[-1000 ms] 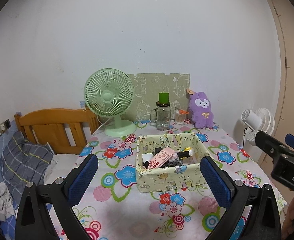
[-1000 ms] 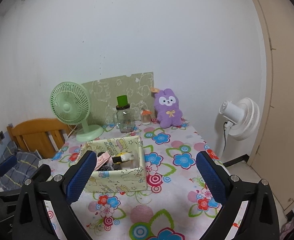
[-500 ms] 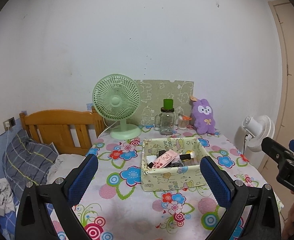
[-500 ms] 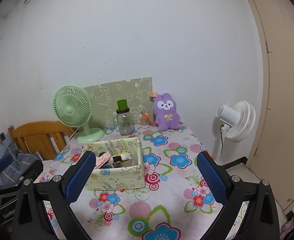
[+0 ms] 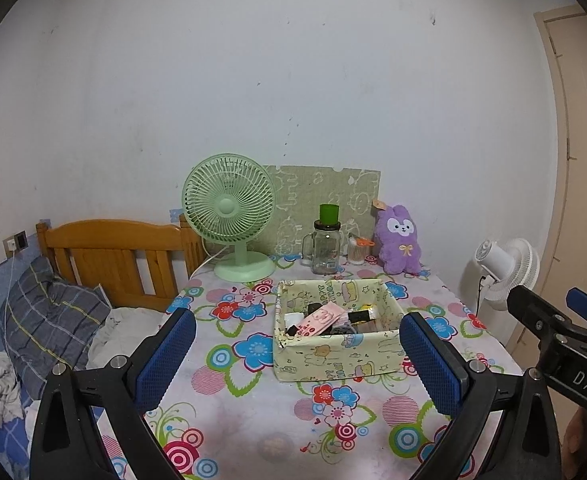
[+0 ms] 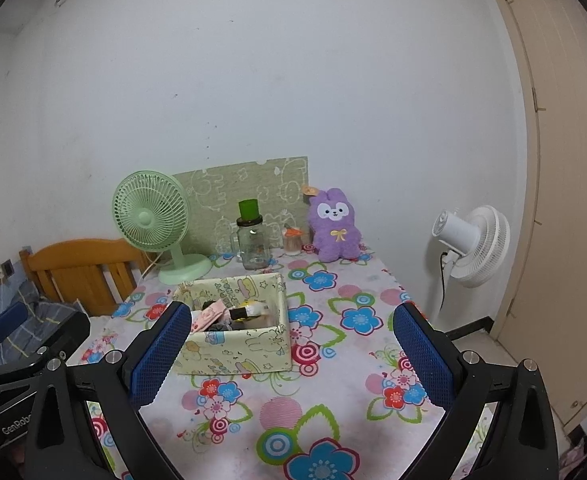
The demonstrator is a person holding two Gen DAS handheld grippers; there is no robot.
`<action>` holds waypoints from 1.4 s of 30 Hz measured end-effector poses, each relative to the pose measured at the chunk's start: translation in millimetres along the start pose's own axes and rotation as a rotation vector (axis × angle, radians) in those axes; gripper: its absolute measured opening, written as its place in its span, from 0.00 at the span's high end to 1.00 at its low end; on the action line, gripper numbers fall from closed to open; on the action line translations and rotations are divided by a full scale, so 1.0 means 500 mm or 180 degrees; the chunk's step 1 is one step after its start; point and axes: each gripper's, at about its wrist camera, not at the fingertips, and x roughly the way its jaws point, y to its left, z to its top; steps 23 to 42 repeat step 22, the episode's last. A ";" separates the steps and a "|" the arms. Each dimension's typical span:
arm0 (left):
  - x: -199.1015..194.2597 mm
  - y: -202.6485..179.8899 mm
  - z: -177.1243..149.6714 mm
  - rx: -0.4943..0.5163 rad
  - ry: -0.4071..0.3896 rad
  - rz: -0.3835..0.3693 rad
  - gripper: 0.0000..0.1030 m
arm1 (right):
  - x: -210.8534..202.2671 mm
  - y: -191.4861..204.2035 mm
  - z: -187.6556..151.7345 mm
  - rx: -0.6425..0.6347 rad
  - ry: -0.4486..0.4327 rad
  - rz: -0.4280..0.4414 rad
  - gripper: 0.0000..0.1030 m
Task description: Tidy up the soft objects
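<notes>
Both grippers hang back above the worktop, jaws wide and empty
Fabric box sits central for easy reach; its contents look soft, perhaps socks

White "DAS", cut off by frame edge, on black body of right gripper. White "GenRob", likewise cut off, on black body of left gripper. Fabric box print lettering unreadable.

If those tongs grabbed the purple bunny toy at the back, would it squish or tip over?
The purple bunny looks fluffy, so it would probably squish and feel light. It sits upright near the wall beside a small jar, so a push would likely topple it. Both tongs are open and far away.
</notes>
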 end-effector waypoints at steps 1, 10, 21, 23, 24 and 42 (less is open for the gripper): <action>-0.001 0.000 0.000 -0.0001 -0.0004 -0.0003 0.00 | 0.001 -0.001 0.000 0.0003 0.0002 0.0003 0.01; -0.010 0.005 0.000 -0.0022 -0.0022 -0.0004 0.00 | -0.004 0.005 0.001 -0.0012 -0.0011 0.0012 0.01; -0.010 0.006 0.001 -0.0026 -0.0024 -0.0008 0.00 | -0.010 0.008 0.003 -0.0017 -0.0013 0.0024 0.01; -0.009 0.006 0.001 -0.0028 -0.0021 -0.0008 0.00 | -0.011 0.008 0.003 -0.0017 -0.0013 0.0026 0.01; -0.009 0.006 0.001 -0.0028 -0.0021 -0.0008 0.00 | -0.011 0.008 0.003 -0.0017 -0.0013 0.0026 0.01; -0.009 0.006 0.001 -0.0028 -0.0021 -0.0008 0.00 | -0.011 0.008 0.003 -0.0017 -0.0013 0.0026 0.01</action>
